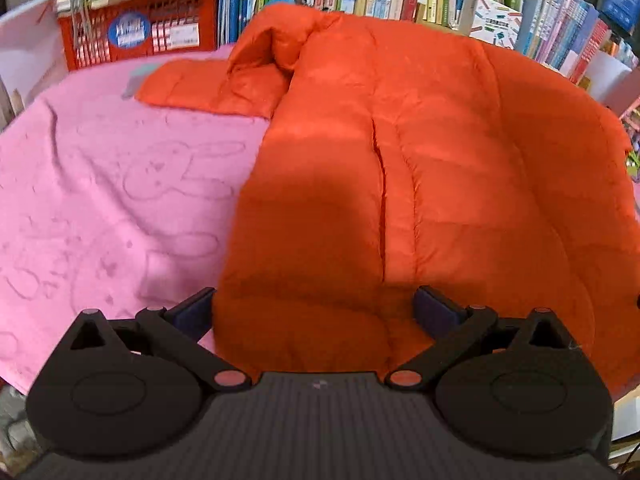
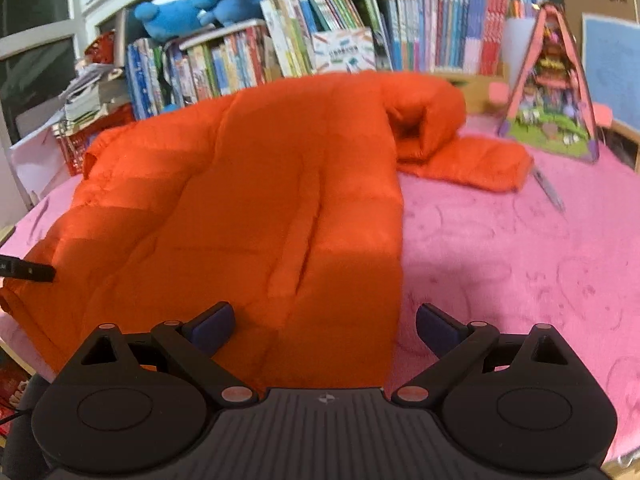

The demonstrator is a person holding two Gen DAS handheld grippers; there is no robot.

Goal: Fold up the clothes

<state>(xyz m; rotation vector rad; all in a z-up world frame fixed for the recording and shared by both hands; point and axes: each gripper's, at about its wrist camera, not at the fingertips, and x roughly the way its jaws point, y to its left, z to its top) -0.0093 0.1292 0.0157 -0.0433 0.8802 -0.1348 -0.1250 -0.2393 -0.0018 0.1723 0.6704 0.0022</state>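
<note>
Nearest in the left wrist view, the left gripper (image 1: 314, 310) has its two dark-padded fingers (image 1: 194, 312) spread wide, released and grasping nothing. They hover over the near hem of an orange puffer jacket (image 1: 400, 200), with one finger over the jacket's left edge and the other over its quilted body.

In the right wrist view, the right gripper (image 2: 324, 326) is likewise released, its fingers (image 2: 436, 330) spread apart and empty. One finger sits over the jacket's (image 2: 260, 200) hem; the other is over the pink blanket (image 2: 520, 260) just beside the jacket's right edge.

The jacket lies flat, front up, on the blanket (image 1: 100, 200), which covers the surface and carries faint rabbit outlines. A closed seam runs down the jacket's middle. At the far end, one sleeve (image 1: 200, 86) stretches out sideways to the left, and the other sleeve (image 2: 468, 160) lies out to the right, each beside a puffed, folded-over shoulder.

A dark tip of the left gripper shows at the left border of the right wrist view, touching or just over the jacket's side.

Beyond the jacket stand rows of upright books (image 2: 320, 40), a red plastic crate (image 1: 140, 28) stacked with papers, blue plush toys (image 2: 192, 4) on top of the books, and a pink triangular toy house (image 2: 552, 92) on the blanket's far right.
</note>
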